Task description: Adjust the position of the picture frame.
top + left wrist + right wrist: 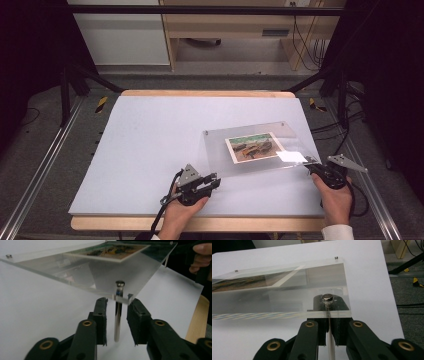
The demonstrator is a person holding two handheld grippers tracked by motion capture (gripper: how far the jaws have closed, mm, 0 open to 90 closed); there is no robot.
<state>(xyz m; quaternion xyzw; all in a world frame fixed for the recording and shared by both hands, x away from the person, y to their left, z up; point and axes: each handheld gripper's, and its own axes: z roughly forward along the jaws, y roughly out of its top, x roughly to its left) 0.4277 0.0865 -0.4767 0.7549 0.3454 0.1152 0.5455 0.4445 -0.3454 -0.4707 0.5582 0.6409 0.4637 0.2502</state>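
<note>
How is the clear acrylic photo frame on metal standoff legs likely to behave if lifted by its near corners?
The acrylic frame looks stiff: its edge runs straight in the right gripper view. The polished metal leg between the left gripper pads looks slippery. On thin legs, it would probably tilt if one corner rose first.

A white-topped wooden bench (150, 145) stands on dark grey carpet (45, 150). Beyond it are a white cabinet (120, 35) and a pale wooden desk (235, 25), with black cables (307, 40) hanging at its right.
</note>
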